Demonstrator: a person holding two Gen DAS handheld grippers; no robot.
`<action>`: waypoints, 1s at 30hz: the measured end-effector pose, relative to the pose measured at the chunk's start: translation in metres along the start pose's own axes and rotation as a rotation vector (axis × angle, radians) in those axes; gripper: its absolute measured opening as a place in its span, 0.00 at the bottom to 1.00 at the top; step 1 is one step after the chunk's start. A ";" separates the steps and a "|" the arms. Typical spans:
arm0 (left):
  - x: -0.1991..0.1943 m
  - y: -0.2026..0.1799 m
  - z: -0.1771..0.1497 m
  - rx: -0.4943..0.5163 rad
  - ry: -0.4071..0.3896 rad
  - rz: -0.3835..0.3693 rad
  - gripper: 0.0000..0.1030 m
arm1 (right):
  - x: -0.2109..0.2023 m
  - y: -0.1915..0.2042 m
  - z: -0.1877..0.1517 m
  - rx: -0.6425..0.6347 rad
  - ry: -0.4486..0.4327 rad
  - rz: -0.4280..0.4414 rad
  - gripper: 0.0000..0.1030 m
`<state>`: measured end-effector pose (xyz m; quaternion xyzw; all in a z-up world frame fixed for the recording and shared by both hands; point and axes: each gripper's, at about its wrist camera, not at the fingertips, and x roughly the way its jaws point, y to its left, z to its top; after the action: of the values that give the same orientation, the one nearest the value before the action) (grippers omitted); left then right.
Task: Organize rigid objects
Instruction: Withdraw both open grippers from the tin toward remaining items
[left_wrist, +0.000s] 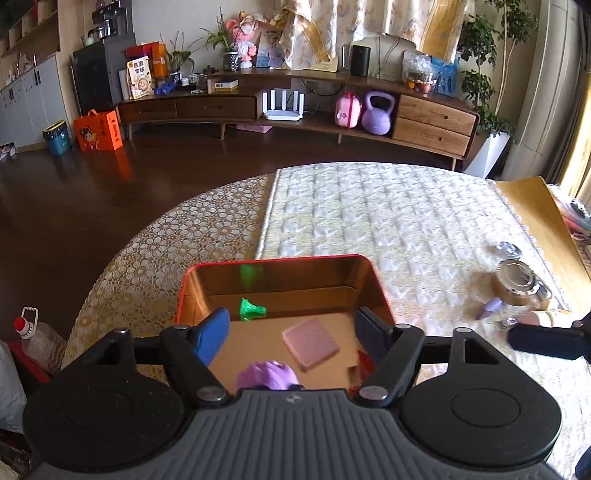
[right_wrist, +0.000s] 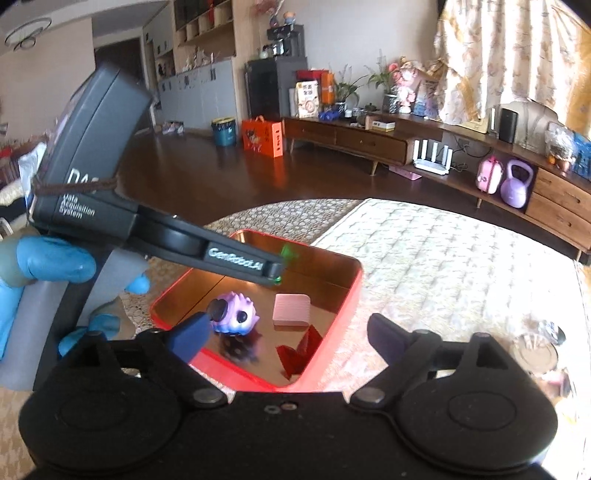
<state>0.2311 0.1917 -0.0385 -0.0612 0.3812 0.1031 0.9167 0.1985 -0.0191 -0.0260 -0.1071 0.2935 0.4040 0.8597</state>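
A: Where do the toys sit?

B: All in the red tin (left_wrist: 376, 280), which stands on the round table (left_wrist: 155, 236) at the edge of the quilted mat (left_wrist: 388, 221). Inside lie a green piece (left_wrist: 252, 308) near the far wall, a pink block (left_wrist: 311, 343) in the middle, a purple spiky toy (right_wrist: 234, 314) (big dark eyes, lying on the mirror-like floor of the tin) and a red piece (right_wrist: 303, 349) by the near corner.

A: And the claws?

B: The left gripper (left_wrist: 293, 332) hangs over the tin with its jaws spread wide, nothing between the pads. The right gripper (right_wrist: 286, 336) is spread wide too, and it holds nothing; the purple toy lies just beside its left finger (right_wrist: 192, 332), apart from the pad as far as I can tell.

A: Anything else on the table?

B: Out on the mat, well apart from the tin, a tape roll (left_wrist: 511, 291) with shiny metal bits on it, and a small purple thing (left_wrist: 489, 308) near it. A blue-gloved hand (right_wrist: 48, 258) holds the left gripper's handle.
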 end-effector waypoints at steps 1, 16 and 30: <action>-0.003 -0.003 -0.001 0.000 -0.004 -0.006 0.76 | -0.006 -0.004 -0.003 0.010 -0.008 0.004 0.96; -0.029 -0.073 -0.024 0.031 -0.034 -0.133 0.82 | -0.079 -0.060 -0.070 0.115 -0.070 -0.106 0.99; -0.004 -0.160 -0.030 0.117 -0.017 -0.209 0.82 | -0.107 -0.118 -0.115 0.160 -0.075 -0.225 0.99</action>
<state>0.2452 0.0295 -0.0514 -0.0460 0.3705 -0.0148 0.9276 0.1866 -0.2120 -0.0618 -0.0553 0.2788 0.2841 0.9157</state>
